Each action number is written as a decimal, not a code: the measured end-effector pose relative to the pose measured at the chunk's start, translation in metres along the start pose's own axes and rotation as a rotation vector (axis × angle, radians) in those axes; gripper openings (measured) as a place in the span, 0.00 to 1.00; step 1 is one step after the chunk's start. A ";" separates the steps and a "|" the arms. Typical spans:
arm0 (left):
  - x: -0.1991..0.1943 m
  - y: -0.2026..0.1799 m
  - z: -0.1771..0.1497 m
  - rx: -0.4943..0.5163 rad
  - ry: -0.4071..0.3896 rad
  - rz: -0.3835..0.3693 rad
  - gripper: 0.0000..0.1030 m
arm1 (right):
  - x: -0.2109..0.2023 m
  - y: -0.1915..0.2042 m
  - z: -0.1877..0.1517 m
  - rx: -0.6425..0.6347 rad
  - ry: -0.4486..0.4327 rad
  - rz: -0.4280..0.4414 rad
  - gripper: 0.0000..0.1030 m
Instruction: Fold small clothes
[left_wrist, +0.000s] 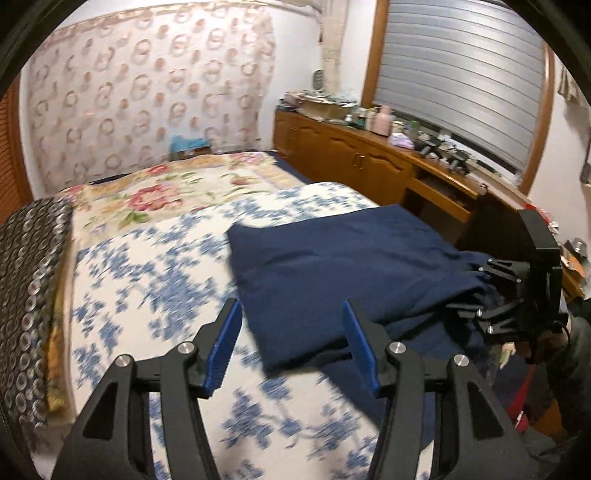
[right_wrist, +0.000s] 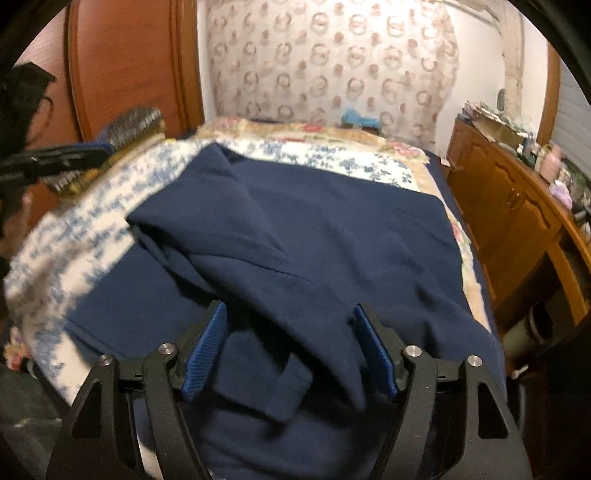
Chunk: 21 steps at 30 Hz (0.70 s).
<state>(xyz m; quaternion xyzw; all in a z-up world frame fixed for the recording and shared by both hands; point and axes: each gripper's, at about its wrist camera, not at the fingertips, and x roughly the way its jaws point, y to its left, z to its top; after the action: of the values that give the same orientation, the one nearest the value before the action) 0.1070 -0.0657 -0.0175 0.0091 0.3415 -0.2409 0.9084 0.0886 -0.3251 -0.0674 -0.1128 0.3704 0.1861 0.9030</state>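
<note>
A navy blue garment (left_wrist: 332, 258) lies crumpled on the blue-and-white flowered bed cover (left_wrist: 147, 277). In the left wrist view my left gripper (left_wrist: 291, 345) is open, and the garment's near corner lies just under the gap between its blue pads (left_wrist: 223, 347) without being pinched. My right gripper (left_wrist: 480, 290) is at the garment's right edge. In the right wrist view the garment (right_wrist: 314, 229) fills the middle, with a cuffed sleeve (right_wrist: 280, 384) lying between the wide-apart pads (right_wrist: 375, 350) of my right gripper (right_wrist: 290, 352). The left gripper (right_wrist: 74, 157) shows side-on at far left.
A dark patterned pillow (left_wrist: 26, 277) sits on the bed's left side. A wooden cabinet (left_wrist: 369, 158) with cluttered items on top runs along the right under a shuttered window (left_wrist: 461, 74). A patterned curtain (left_wrist: 147, 92) hangs behind the bed. A person's hand (left_wrist: 554, 343) holds the right gripper.
</note>
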 end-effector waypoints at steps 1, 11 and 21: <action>0.001 0.004 -0.001 -0.003 0.001 0.009 0.54 | 0.004 0.001 0.001 -0.018 0.011 -0.007 0.56; -0.004 0.023 -0.012 -0.021 -0.013 0.053 0.54 | -0.025 0.005 0.010 -0.030 -0.087 0.055 0.10; -0.010 0.017 -0.007 -0.010 -0.044 0.044 0.54 | -0.071 -0.025 0.004 0.043 -0.094 -0.061 0.11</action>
<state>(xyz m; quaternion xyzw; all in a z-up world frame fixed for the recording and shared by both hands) 0.1038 -0.0446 -0.0189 0.0069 0.3224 -0.2194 0.9208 0.0548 -0.3646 -0.0123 -0.0955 0.3277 0.1557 0.9270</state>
